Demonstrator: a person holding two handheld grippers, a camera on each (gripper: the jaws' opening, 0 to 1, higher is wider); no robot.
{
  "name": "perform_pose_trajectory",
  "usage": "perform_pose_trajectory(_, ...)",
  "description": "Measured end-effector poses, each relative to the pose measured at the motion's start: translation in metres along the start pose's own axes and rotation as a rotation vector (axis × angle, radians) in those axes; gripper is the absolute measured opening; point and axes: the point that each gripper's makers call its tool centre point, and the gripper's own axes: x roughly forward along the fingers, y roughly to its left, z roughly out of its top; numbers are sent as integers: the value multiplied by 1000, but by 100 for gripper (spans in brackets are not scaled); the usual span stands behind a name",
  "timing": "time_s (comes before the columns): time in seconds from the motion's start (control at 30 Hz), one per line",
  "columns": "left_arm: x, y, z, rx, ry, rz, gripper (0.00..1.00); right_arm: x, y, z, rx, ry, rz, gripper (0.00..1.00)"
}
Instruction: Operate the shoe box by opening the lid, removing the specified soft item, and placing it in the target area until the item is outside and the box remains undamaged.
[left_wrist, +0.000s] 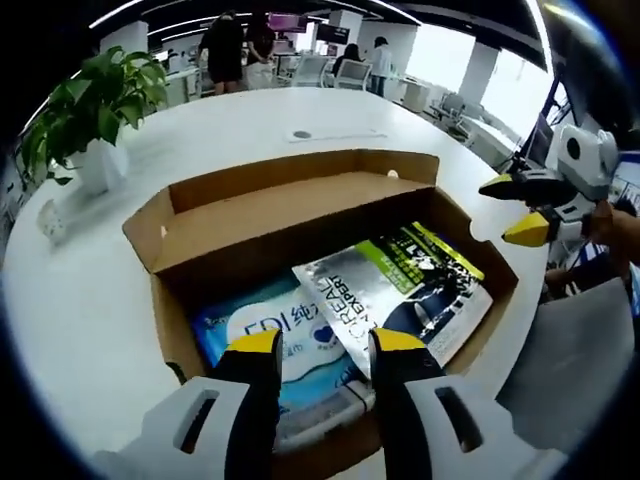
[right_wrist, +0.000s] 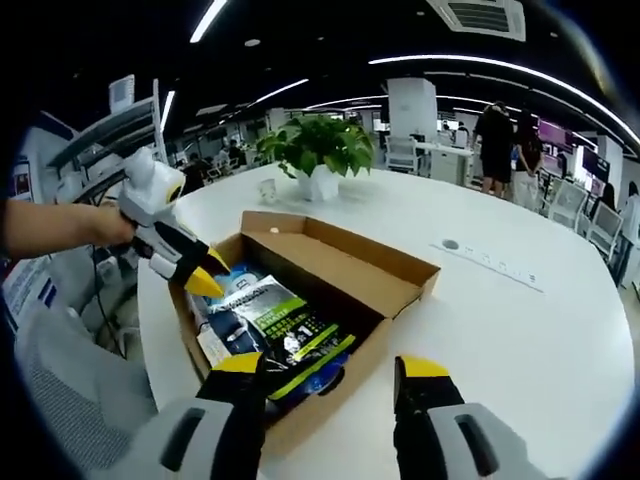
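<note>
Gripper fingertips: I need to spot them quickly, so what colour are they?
Yellow tips on black fingers, clearest in the left gripper view.

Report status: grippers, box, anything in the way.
Left gripper open over box. Right gripper open at box edge. Lid open; silver pouch and blue pack inside. Nothing blocking.

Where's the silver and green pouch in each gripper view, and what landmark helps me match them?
Left gripper view: the silver and green pouch lies in the open box, lower centre-right, just above the jaws.
Right gripper view: the pouch lies in the box, lower centre-left.
Shared landmark: the potted plant on the white table.
</note>
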Motion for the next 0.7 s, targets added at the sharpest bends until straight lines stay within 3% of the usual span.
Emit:
perform_pose_trajectory(0.3, 11, -12, -11, -89, 28, -59, 32, -4, 10, -1, -60, -5, 6, 51)
perform_pose_trajectory(0.43, 14, -17, -10, -157, 13, -98, 28, -5, 13, -1, -66, -8, 12, 51)
perform_pose_trajectory(0.53, 17, -19, -8, -204, -12, -117, 20, -4, 16, -2, -75, -10, 18, 51)
perform_pose_trajectory(0.7, 18, -18, -9, -210, -22, -111, 18, -1, 23, -2, -89, -7, 32, 52)
